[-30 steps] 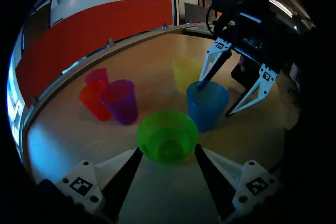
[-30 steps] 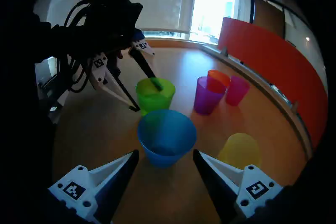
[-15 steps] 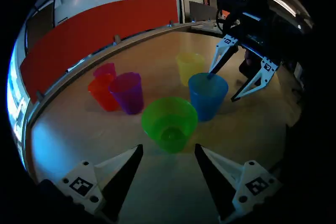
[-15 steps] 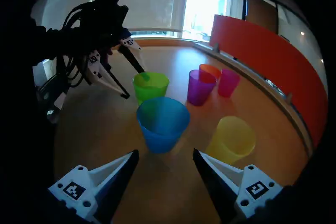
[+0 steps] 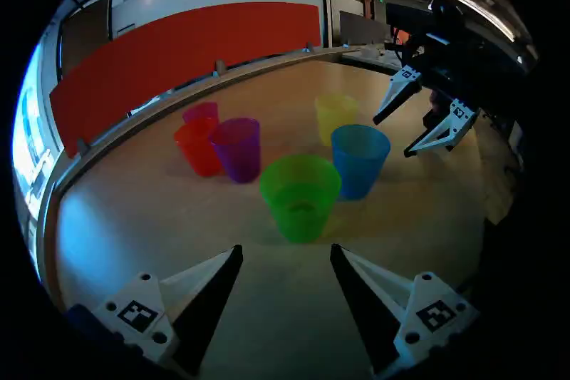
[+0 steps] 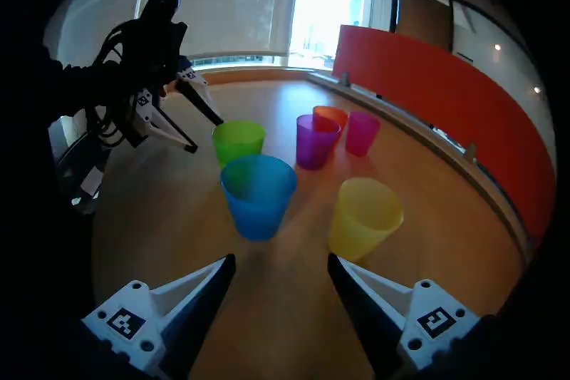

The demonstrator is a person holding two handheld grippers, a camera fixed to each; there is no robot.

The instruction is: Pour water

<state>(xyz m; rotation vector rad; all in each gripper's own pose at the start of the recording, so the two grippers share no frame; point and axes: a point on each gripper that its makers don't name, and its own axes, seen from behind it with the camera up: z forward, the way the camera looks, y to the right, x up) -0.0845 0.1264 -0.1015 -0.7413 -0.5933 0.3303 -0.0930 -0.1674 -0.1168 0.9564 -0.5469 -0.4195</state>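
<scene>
Six translucent plastic cups are standing upright, clustered on the wooden table [image 5: 135, 237]: green cup [image 5: 300, 194], blue cup [image 5: 360, 160], yellow cup [image 5: 335, 115], purple cup [image 5: 237, 146], orange cup [image 5: 196, 145] and pink cup [image 5: 201, 110]. Two grippers are hovering, the left gripper [image 5: 286, 247] facing the green cup and the right gripper [image 6: 280, 257] facing the blue cup. Both are spreading their jaws wide and gripping nothing. A red wall [image 5: 178, 45] is running along the table's far edge.

wooden table [image 5: 142, 223] | upright cups: green [image 5: 299, 198], blue [image 5: 360, 162], yellow [image 5: 335, 113], purple [image 5: 237, 150], orange [image 5: 192, 150], pink [image 5: 201, 110]

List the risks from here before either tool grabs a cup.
The green cup and blue cup stand close together, so the left tool closing on green may knock blue over. The yellow cup sits near the right tool and could get clipped on the way to blue.
</scene>
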